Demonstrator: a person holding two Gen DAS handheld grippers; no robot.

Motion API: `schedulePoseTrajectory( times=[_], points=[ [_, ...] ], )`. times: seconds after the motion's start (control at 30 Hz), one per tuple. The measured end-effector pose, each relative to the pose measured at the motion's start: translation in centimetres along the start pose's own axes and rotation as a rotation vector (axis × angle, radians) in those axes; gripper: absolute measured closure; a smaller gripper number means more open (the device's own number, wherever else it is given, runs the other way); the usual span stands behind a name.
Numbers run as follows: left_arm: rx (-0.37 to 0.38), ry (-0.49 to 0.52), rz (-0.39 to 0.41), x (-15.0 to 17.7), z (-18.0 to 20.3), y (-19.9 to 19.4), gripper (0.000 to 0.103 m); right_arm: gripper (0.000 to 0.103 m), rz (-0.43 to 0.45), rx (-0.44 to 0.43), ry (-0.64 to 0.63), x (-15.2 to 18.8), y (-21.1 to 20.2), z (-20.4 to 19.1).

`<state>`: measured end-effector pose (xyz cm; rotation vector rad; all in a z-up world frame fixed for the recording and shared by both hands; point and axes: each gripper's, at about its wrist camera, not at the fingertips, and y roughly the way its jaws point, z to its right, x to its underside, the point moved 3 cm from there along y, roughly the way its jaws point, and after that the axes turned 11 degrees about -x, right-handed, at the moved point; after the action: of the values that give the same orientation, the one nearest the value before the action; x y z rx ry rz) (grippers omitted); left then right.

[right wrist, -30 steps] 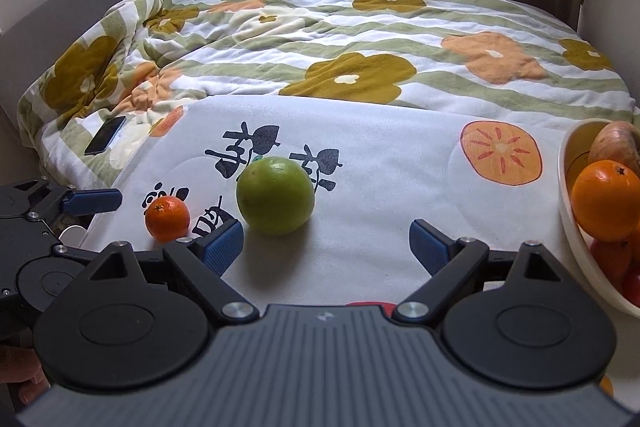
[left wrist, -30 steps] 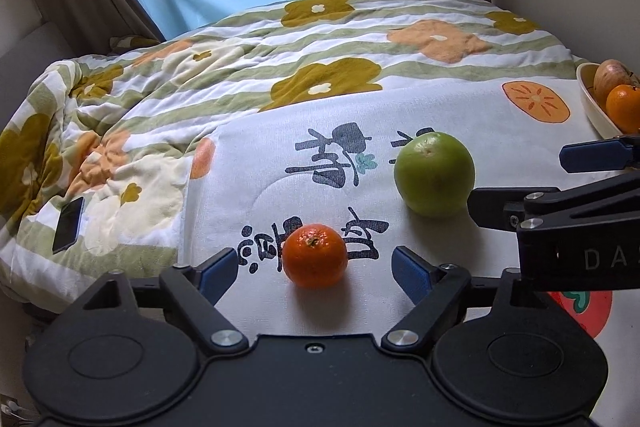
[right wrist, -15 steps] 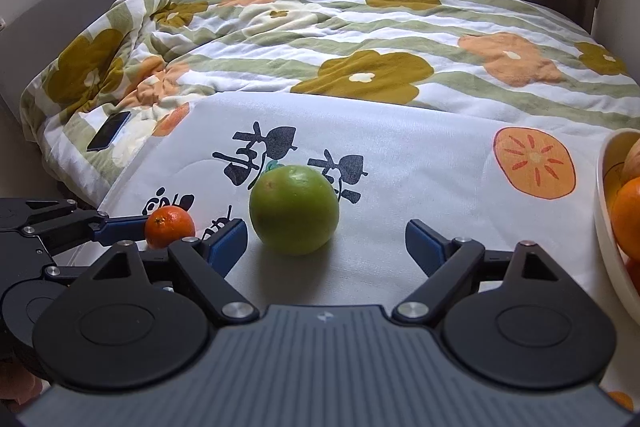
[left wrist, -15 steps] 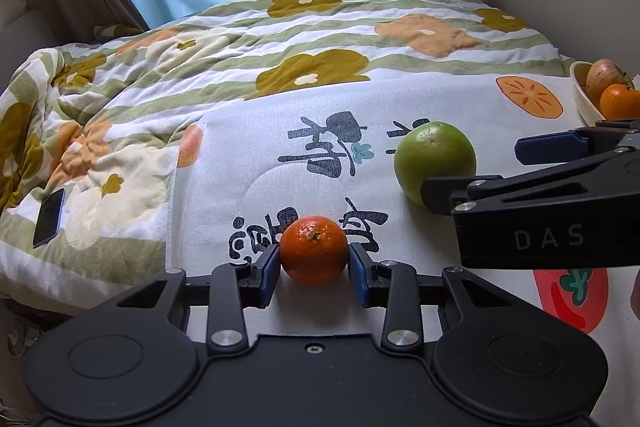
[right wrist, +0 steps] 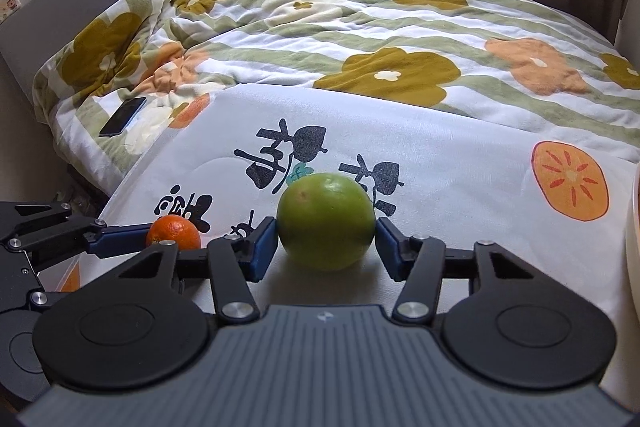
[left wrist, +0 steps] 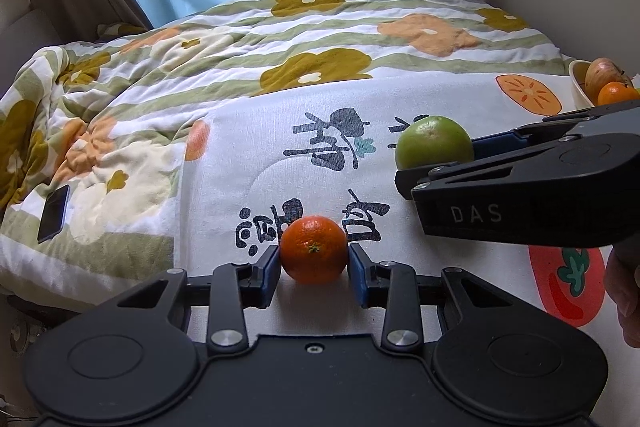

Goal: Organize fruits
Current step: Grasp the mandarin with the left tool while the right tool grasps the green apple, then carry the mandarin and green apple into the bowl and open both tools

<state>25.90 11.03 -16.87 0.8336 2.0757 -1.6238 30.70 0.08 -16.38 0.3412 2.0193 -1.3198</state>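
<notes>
My left gripper (left wrist: 314, 265) is shut on a small orange mandarin (left wrist: 313, 249) that rests on the white printed cloth (left wrist: 260, 163). My right gripper (right wrist: 326, 247) is shut on a large green round fruit (right wrist: 326, 221), its blue pads touching both sides. In the left wrist view the green fruit (left wrist: 432, 143) sits to the right, half behind the right gripper's body. In the right wrist view the mandarin (right wrist: 173, 231) shows at the left between the left gripper's fingers. A cream fruit bowl (left wrist: 578, 83) with an apple and an orange stands at the far right.
A floral quilt (right wrist: 360, 39) covers the bed behind the cloth. A black phone (left wrist: 53, 213) lies on the quilt at the left. The bowl's rim (right wrist: 632, 251) shows at the right edge of the right wrist view. Curtains and a blue sheet hang at the back.
The left gripper closed on the mandarin. The right gripper moved forward around the green fruit and closed on it.
</notes>
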Motion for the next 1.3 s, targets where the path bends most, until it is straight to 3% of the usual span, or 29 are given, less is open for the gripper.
schedulePoseTrajectory(
  times=[0.27,0.63,0.9,1.3],
  points=[
    [-0.022,-0.024,0.019,-0.5,-0.3,-2.0,0.064,0.035,0.026,-0.012,0.006,0.0,-1.7,0.0],
    [-0.028,-0.048,0.064,-2.1,2.1,-7.3,0.064,0.035,0.076,-0.017,0.004,0.1,-8.2,1.4],
    [0.001,-0.038,0.110,-3.9,6.5,-11.3,0.064,0.035,0.113,0.008,0.016,0.7,-14.7,4.7],
    [0.062,-0.024,0.143,-6.1,15.2,-15.6,0.064,0.035,0.149,0.070,0.062,2.6,-23.2,12.9]
  ],
)
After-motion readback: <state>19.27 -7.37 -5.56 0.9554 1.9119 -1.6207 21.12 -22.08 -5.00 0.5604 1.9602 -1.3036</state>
